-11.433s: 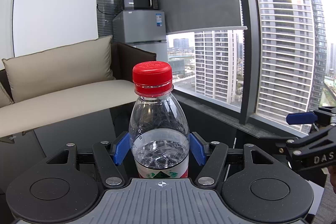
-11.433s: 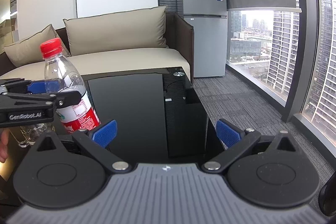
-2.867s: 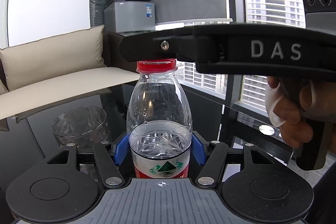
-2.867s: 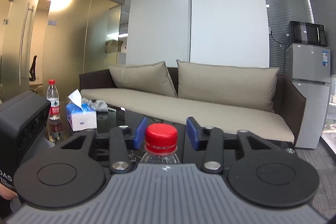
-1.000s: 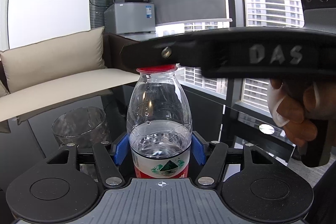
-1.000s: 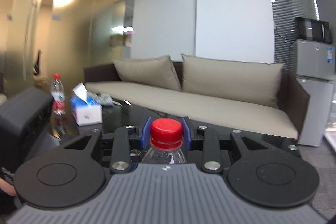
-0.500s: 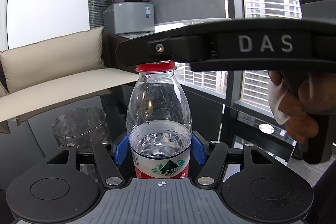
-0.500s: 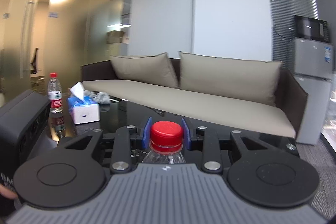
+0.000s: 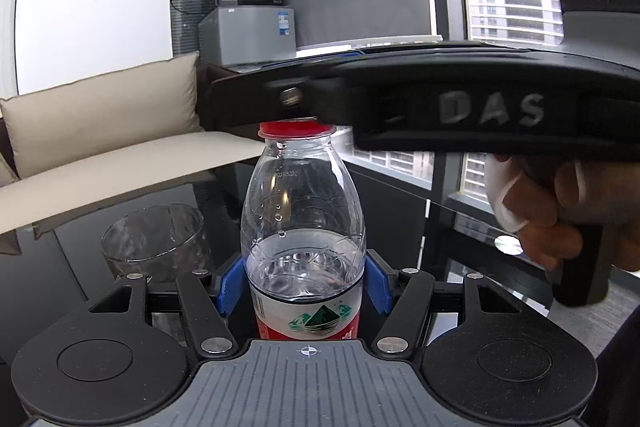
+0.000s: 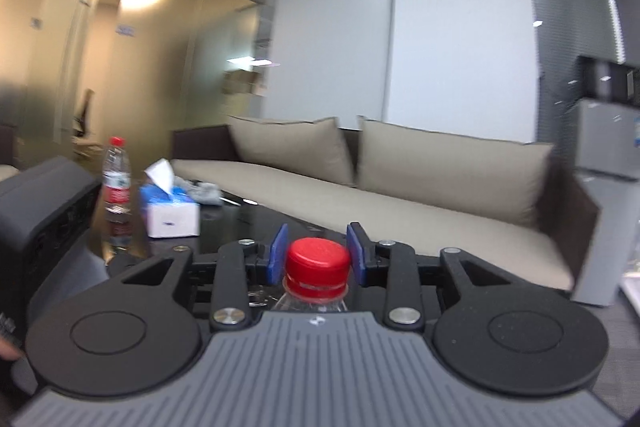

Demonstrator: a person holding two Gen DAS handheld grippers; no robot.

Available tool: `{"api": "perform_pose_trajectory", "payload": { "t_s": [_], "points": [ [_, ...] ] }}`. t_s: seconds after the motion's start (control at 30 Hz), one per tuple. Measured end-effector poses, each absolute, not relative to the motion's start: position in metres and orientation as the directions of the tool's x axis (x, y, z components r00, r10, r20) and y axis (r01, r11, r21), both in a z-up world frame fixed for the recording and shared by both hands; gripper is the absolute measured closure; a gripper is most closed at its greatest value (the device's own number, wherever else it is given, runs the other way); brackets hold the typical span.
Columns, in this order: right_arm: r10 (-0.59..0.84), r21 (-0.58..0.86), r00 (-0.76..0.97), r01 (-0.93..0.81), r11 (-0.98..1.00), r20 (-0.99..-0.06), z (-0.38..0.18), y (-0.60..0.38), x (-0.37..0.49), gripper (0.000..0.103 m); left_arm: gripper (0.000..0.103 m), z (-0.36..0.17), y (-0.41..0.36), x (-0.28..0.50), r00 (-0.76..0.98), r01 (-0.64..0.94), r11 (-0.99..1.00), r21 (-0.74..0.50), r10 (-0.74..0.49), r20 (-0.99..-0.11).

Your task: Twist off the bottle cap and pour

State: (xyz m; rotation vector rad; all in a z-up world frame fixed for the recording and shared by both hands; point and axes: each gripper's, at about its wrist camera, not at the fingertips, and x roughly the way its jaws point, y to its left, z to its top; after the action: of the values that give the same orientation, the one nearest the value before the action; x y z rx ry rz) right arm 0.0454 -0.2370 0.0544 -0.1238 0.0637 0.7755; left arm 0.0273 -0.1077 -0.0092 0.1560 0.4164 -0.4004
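Since a moment ago your right hand-held gripper (image 10: 316,254) has opened a little around the red cap (image 10: 317,262), pads just apart, while your left hand-held gripper (image 9: 305,285) squeezes the light, squashy bottle (image 9: 303,227) at 12 o'clock above the bench (image 9: 120,211); hold the ridged cap.

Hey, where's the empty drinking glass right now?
In the left wrist view, the glass stands on the dark table, left of the bottle and just beyond the left gripper.

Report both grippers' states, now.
Left gripper: shut on the bottle.
Right gripper: jaws just opening, pads barely off the cap between them.
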Motion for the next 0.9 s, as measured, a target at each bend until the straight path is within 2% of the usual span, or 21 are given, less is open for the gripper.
{"api": "perform_pose_trajectory", "payload": {
  "t_s": [0.13,0.4,0.57,0.73,0.77,0.8,0.87,0.9],
  "points": [
    [0.685,-0.037,0.72,-0.691,0.721,-0.112,0.058,-0.238,0.05,0.071,0.045,-0.008,-0.108,0.026,0.836,0.414,0.908,0.068,-0.349,-0.424],
    [0.712,-0.07,0.695,-0.719,0.692,-0.1,0.055,-0.239,0.053,0.071,0.045,-0.007,-0.107,0.024,0.833,0.419,0.906,0.067,-0.354,-0.425],
    [0.814,-0.06,0.576,-0.818,0.573,-0.075,0.052,-0.256,0.069,0.071,0.045,-0.007,-0.105,0.023,0.83,0.425,0.903,0.059,-0.363,-0.425],
    [0.859,-0.007,0.51,-0.86,0.51,-0.05,0.049,-0.266,0.081,0.071,0.045,-0.007,-0.106,0.025,0.829,0.424,0.904,0.056,-0.362,-0.425],
    [0.852,-0.007,0.521,-0.853,0.522,-0.045,0.05,-0.265,0.076,0.069,0.045,-0.007,-0.106,0.024,0.829,0.424,0.904,0.057,-0.362,-0.425],
    [0.845,-0.006,0.533,-0.846,0.533,-0.041,0.051,-0.265,0.072,0.059,0.045,-0.007,-0.107,0.024,0.83,0.424,0.904,0.061,-0.361,-0.425],
    [0.831,-0.005,0.555,-0.832,0.555,-0.032,0.053,-0.264,0.064,0.045,0.045,-0.006,-0.107,0.024,0.831,0.423,0.904,0.064,-0.359,-0.425],
    [0.824,-0.004,0.566,-0.824,0.567,-0.027,0.054,-0.263,0.059,0.043,0.045,-0.006,-0.107,0.025,0.83,0.422,0.904,0.061,-0.359,-0.426]
  ]
}}
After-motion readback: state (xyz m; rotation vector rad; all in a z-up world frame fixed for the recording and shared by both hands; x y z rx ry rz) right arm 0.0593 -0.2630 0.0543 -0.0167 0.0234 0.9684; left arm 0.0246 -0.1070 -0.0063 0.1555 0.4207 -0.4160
